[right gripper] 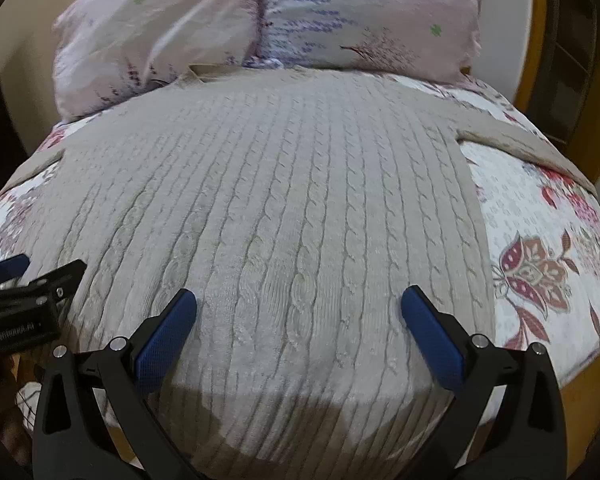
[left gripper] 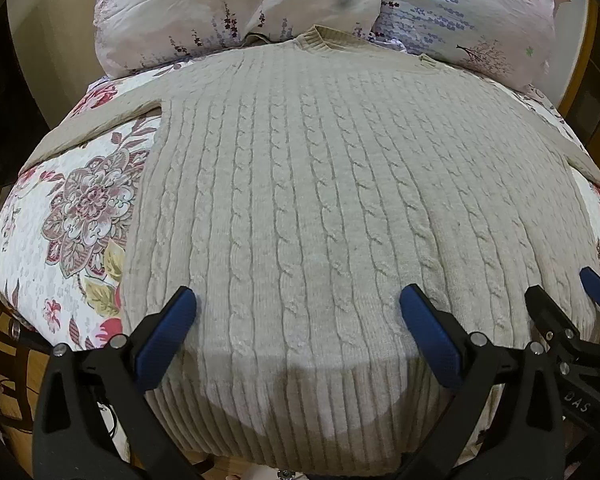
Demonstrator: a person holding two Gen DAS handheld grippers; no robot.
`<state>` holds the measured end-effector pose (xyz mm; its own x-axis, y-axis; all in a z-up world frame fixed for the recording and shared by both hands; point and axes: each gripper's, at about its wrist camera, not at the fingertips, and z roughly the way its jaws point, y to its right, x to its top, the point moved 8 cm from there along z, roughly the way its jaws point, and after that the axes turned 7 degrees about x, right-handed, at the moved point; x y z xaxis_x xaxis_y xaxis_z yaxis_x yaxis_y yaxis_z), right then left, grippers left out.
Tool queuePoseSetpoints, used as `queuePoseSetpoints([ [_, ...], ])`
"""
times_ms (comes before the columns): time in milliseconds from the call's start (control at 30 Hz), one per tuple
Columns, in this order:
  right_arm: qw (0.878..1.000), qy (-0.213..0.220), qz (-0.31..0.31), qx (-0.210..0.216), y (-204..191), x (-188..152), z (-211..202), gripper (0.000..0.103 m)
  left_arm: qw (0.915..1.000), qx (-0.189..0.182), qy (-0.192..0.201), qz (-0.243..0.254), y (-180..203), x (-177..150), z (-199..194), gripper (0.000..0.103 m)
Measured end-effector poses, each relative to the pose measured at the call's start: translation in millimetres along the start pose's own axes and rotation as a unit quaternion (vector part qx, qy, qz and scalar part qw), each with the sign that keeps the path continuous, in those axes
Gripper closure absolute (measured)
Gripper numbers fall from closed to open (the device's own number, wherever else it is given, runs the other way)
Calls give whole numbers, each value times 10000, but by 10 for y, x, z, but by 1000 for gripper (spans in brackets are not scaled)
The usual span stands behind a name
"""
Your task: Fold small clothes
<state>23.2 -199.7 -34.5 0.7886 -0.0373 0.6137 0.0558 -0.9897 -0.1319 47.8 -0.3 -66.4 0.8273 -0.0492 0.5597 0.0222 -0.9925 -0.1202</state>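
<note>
A beige cable-knit sweater [left gripper: 320, 200] lies flat on the bed, collar toward the pillows, ribbed hem [left gripper: 300, 412] nearest me, sleeves spread out to both sides. It fills the right wrist view too [right gripper: 280, 220]. My left gripper [left gripper: 298, 300] is open and empty, hovering over the lower left part of the sweater near the hem. My right gripper [right gripper: 299, 300] is open and empty over the lower right part. The right gripper shows at the right edge of the left wrist view [left gripper: 572, 284]; the left gripper shows at the left edge of the right wrist view [right gripper: 36, 268].
A floral quilt [left gripper: 60, 208] covers the bed under the sweater and shows on both sides [right gripper: 540, 264]. Two pale floral pillows [left gripper: 236, 4] [left gripper: 472, 12] lie at the head. The bed's near edge is just below the hem, with wooden floor [left gripper: 12, 436] beyond.
</note>
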Motion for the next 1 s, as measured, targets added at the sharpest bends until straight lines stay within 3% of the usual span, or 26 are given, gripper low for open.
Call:
queuePoseSetpoints([
  [67,9996,-45,-42,281,33,32,-20,1,9997,-236,-37,-49,-31,34,-15,2],
  [133,9967,202,414,667,295,185,-179,3,9969,-722,-6,-318,-144,132,-55,2],
  [233,9846,893,1458,359,1216,550,-531,6,9904,-1061,322,-822,-485,373,-118,2],
  [267,9764,1094,1850,213,1576,647,-633,14,9880,-1049,587,-969,-674,496,-142,2],
  [300,9627,1272,2388,18,2087,749,-728,18,9866,-1000,752,-1049,-820,578,-147,2],
  [367,9393,1376,3136,-211,2793,813,-772,39,9865,-764,951,-1091,-1080,727,-124,2],
  [433,9020,1336,4083,-425,3604,745,-711,52,9887,-437,999,-1028,-1373,844,-44,2],
  [567,8537,1078,5061,-584,4377,480,-502,65,9867,-213,861,-1365,-1992,981,109,2],
  [600,8398,1108,5290,-517,4496,408,-456,65,9821,-323,844,-1650,-2174,1006,129,2],
  [667,8276,1247,5460,-387,4588,383,-422,70,9728,-490,807,-2114,-2460,1010,162,2],
  [700,8261,1326,5459,-440,4620,373,-434,73,9678,-501,759,-2345,-2603,996,186,2],
  [767,8271,1348,5434,-486,4672,439,-353,94,9609,-482,734,-2624,-2818,988,237,2],
  [867,8467,1435,5052,-854,4668,657,-329,95,9518,-374,832,-2929,-3048,959,261,2],
  [933,8872,1884,4137,-786,4233,1144,-458,95,9434,-418,867,-3174,-3218,920,283,2],
  [967,9010,1996,3792,-679,4019,1328,-481,95,9380,-434,910,-3317,-3312,902,284,2],
  [1000,9211,2146,3224,-393,3560,1593,-553,95,9350,-435,937,-3392,-3373,895,300,2],
])
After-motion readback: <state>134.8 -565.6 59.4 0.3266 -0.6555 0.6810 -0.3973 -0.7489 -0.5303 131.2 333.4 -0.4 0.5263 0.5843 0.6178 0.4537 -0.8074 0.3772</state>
